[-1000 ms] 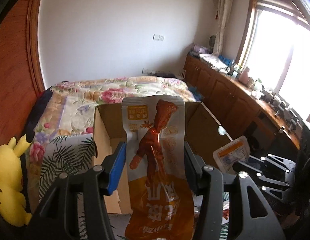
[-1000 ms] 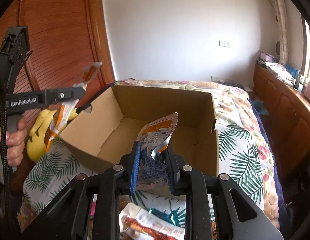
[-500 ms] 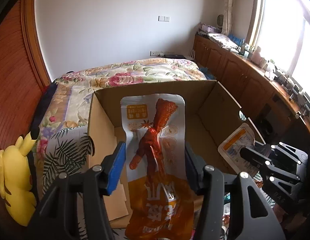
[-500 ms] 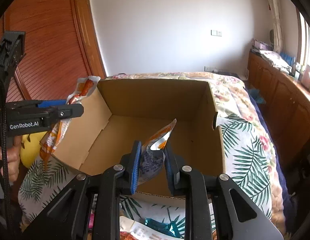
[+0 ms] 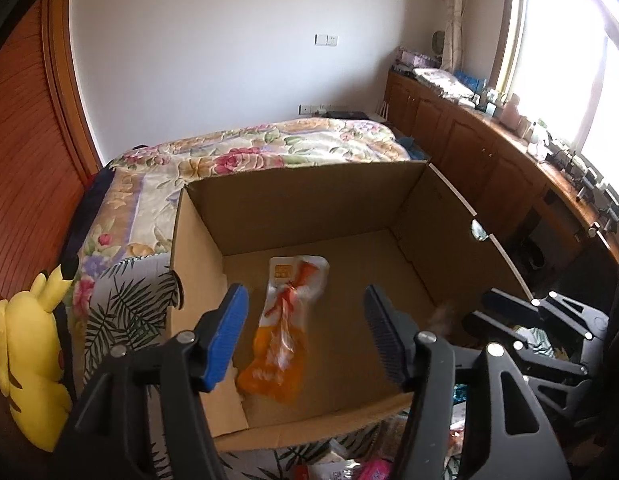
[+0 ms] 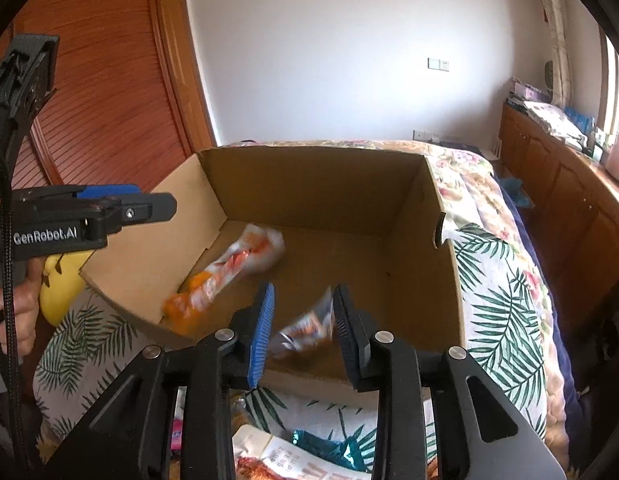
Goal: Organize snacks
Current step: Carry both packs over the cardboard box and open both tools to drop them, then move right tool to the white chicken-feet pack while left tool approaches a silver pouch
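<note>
An open cardboard box (image 5: 309, 204) (image 6: 309, 184) sits on the bed. An orange and white snack packet (image 5: 285, 328) (image 6: 225, 276) lies blurred on the box floor by the left wall. My left gripper (image 5: 305, 296) (image 6: 149, 204) hangs over it with jaws opening and nothing pressed between the pads. My right gripper (image 6: 304, 292) (image 5: 475, 308) is over the box's near right side, its jaws opening. A small white and orange packet (image 6: 305, 328) is a blur between them, loose and dropping.
A yellow plush toy (image 5: 29, 360) (image 6: 65, 280) lies left of the box. Several loose snack packets (image 6: 301, 456) (image 5: 349, 464) sit on the leaf-print sheet in front of the box. Wooden cabinets (image 5: 489, 160) line the right wall. A person's hand (image 6: 13, 300) holds the left gripper.
Both grippers opened over the box. The orange packet left my left gripper and landed on the box floor. The small packet slipped out of my right gripper's pads. Both hands came down a little.
</note>
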{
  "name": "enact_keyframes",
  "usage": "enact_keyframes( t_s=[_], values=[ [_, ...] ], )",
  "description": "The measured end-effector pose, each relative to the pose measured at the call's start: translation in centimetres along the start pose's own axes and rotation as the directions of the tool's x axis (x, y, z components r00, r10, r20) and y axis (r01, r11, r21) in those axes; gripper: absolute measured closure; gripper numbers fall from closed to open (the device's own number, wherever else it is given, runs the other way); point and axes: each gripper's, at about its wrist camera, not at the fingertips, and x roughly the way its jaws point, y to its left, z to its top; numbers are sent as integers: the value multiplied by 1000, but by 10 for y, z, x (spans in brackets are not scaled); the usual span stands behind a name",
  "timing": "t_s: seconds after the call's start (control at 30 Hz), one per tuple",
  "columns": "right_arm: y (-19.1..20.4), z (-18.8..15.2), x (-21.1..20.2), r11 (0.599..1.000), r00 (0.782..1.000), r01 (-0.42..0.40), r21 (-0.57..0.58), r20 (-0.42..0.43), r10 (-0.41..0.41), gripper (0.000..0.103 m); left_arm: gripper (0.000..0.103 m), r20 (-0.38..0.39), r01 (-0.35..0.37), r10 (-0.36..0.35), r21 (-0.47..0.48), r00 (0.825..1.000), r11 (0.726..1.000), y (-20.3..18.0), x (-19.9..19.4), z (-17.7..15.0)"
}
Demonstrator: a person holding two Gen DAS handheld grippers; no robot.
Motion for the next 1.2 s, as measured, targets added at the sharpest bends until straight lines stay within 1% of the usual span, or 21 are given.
enact_keyframes(
  t_s=[0.07, 0.17, 0.23, 0.37, 0.5, 0.57, 0.63, 0.67, 0.77, 0.87, 1.07, 1.2],
  values=[
    [1, -3, -8, 1000, 1000, -7, -7, 10, 7, 69, 41, 27, 4, -4, 15, 1000, 1000, -1, -11, -3],
    [2, -11, -29, 1000, 999, -24, -20, 41, 25, 68, 40, 54, 13, -16, 46, 998, 999, -3, -29, -9],
    [3, -18, -42, 999, 998, -36, -31, 56, 38, 67, 39, 73, 34, -39, 65, 997, 997, -4, -43, -18],
    [2, -41, -70, 996, 994, -71, -45, 80, 75, 65, 37, 90, 62, -70, 87, 993, 994, -3, -64, -37],
    [4, -64, -84, 994, 993, -85, -62, 75, 89, 62, 36, 91, 89, -98, 101, 991, 991, -3, -81, -55],
    [5, -75, -85, 993, 994, -90, -71, 58, 94, 61, 33, 95, 97, -107, 112, 990, 989, -3, -89, -66],
    [5, -87, -83, 993, 996, -82, -83, 40, 85, 59, 29, 98, 105, -118, 123, 988, 987, -3, -95, -76],
    [5, -92, -81, 993, 996, -79, -91, 33, 83, 58, 29, 92, 106, -119, 138, 989, 985, -4, -98, -85],
    [3, -106, -71, 991, 997, -81, -111, -7, 81, 57, 29, 97, 68, -84, 154, 992, 986, -5, -103, -104],
    [-7, -117, -61, 992, 996, -85, -91, -37, 82, 56, 29, 83, 81, -95, 162, 992, 983, -6, -105, -124],
    [-25, -126, -47, 995, 995, -87, -45, -51, 85, 55, 29, 45, 93, -104, 196, 994, 976, -13, -100, -160],
    [-33, -126, -36, 994, 992, -103, -17, -79, 102, 53, 29, 13, 121, -126, 185, 992, 975, -20, -92, -182]
  ],
)
